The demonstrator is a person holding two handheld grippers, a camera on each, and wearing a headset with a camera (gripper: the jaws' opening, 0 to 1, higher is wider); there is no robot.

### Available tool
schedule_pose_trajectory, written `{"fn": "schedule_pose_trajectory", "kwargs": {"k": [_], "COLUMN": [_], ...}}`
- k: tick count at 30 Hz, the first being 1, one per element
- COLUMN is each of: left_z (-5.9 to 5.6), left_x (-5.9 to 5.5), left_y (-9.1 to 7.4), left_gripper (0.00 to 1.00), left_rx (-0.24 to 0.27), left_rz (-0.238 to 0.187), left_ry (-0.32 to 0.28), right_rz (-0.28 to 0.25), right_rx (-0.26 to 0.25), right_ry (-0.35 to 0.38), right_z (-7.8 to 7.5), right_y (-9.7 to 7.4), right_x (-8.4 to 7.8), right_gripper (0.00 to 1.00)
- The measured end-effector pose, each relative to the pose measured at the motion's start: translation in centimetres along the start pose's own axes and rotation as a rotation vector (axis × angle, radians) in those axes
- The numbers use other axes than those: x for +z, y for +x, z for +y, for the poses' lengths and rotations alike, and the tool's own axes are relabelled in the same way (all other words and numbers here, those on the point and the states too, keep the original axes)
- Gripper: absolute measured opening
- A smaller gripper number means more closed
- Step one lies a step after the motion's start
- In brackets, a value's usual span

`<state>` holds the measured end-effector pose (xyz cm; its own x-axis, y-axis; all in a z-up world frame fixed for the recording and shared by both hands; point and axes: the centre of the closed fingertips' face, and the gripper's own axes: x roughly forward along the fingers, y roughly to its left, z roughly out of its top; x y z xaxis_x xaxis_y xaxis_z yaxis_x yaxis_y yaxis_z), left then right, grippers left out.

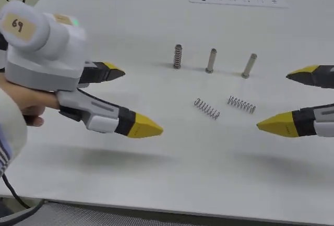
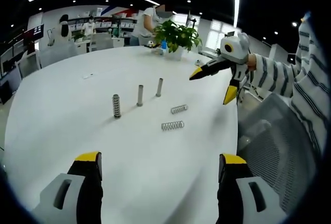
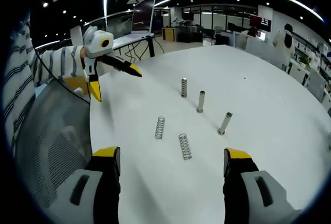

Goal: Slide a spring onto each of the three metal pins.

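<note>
White table (image 1: 156, 184) bears a power strip (image 1: 237, 0) beyond three pins (image 1: 211, 60).

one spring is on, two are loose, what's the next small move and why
Probably ease the right gripper forward and down to the nearer loose spring. Its jaws stand open and empty, that spring lies flat just ahead of them, and the middle pin and far-right pin are bare; the leftmost pin in the head view already carries one.
</note>
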<state>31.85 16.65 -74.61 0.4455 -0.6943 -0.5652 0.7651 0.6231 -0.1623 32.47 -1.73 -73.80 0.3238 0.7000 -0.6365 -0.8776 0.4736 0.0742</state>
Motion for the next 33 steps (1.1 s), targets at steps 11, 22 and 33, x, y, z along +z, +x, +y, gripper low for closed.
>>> {"fn": "schedule_pose_trajectory", "kwargs": {"k": [11, 22, 33], "left_z": [0.0, 0.0, -0.2], "left_x": [-0.1, -0.2, 0.3], "left_y": [0.2, 0.2, 1.2], "left_gripper": [0.88, 0.86, 0.82], "left_rx": [0.012, 0.015, 0.007], "left_rz": [0.001, 0.007, 0.023], "left_ry": [-0.014, -0.014, 0.045], "right_rz": [-0.004, -0.032, -0.033], "right_rx": [-0.053, -0.088, -0.086], "right_ry": [0.018, 0.067, 0.068], "right_z": [0.0, -1.2, -1.4], "right_y": [-0.4, -0.5, -0.6], "right_x": [-0.8, -1.1, -1.2], "right_gripper": [0.97, 1.0, 1.0]}}
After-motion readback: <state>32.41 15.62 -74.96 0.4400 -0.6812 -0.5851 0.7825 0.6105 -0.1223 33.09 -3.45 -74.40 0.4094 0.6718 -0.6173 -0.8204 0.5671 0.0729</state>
